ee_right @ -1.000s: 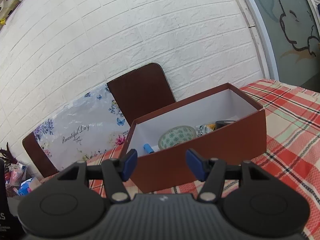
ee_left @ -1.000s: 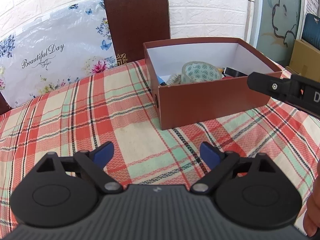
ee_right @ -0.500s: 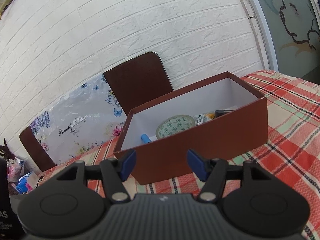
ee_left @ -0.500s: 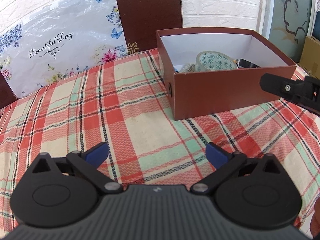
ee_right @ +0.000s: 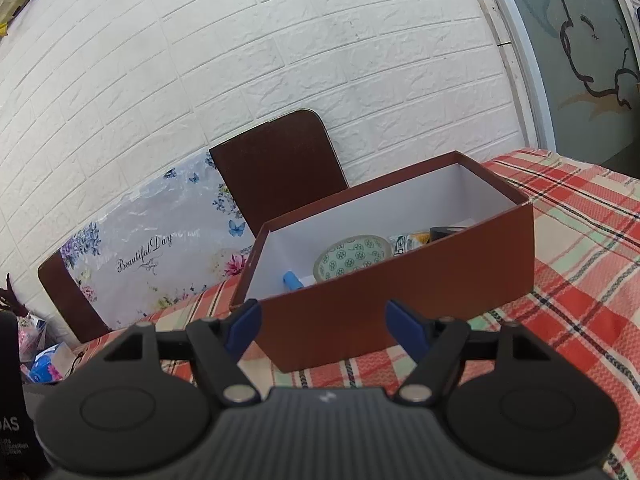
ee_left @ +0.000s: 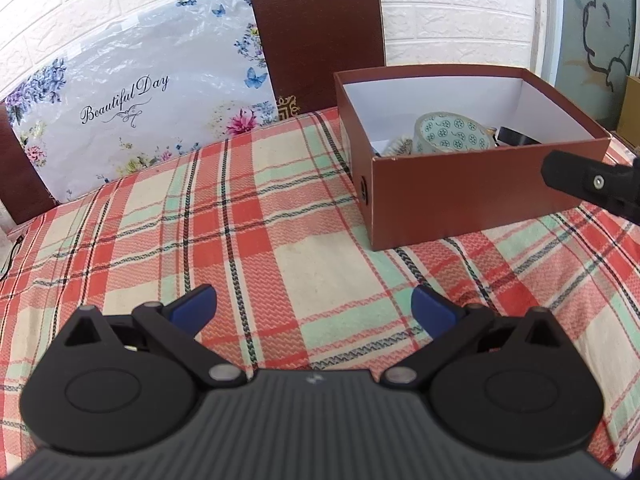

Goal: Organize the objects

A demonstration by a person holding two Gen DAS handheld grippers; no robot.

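A brown open box (ee_left: 472, 196) with a white inside stands on the plaid tablecloth (ee_left: 240, 232); it also shows in the right wrist view (ee_right: 400, 292). Inside lie a green-patterned tape roll (ee_left: 450, 134) (ee_right: 352, 256), a blue object (ee_right: 291, 280), a black item (ee_left: 514, 136) and a yellow-printed packet (ee_right: 408, 242). My left gripper (ee_left: 314, 308) is open and empty over bare cloth, left of and nearer than the box. My right gripper (ee_right: 322, 328) is open and empty in front of the box; part of it shows at the left view's right edge (ee_left: 592, 184).
A brown chair back (ee_left: 320, 36) and a floral "Beautiful Day" bag (ee_left: 132, 100) stand behind the table against a white brick wall. A cardboard box (ee_left: 632, 108) sits at far right. Clutter (ee_right: 44, 364) lies beyond the table's left edge.
Both grippers have drawn back from the box, which now sits farther off and more to the right in the left view. Both stay open and empty.
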